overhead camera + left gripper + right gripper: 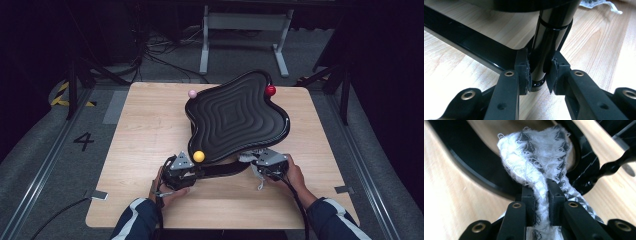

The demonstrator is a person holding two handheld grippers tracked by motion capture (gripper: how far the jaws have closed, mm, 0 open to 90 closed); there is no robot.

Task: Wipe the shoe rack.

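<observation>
Near the table's [150, 130] front edge, the left gripper [539, 75] is clenched on the tray stand's upright post [549, 37]. The right gripper [540, 202] grasps a white cloth [536, 157], which lies directly ahead against the stand's black base [474, 162].

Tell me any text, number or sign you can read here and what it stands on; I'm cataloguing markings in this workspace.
"4": black numeral on the grey floor, left of the table.
Yellow-and-black hazard stripes, no words: on the floor at far left.
No readable text on the black tray, its stand, the cloth or the balls.
</observation>
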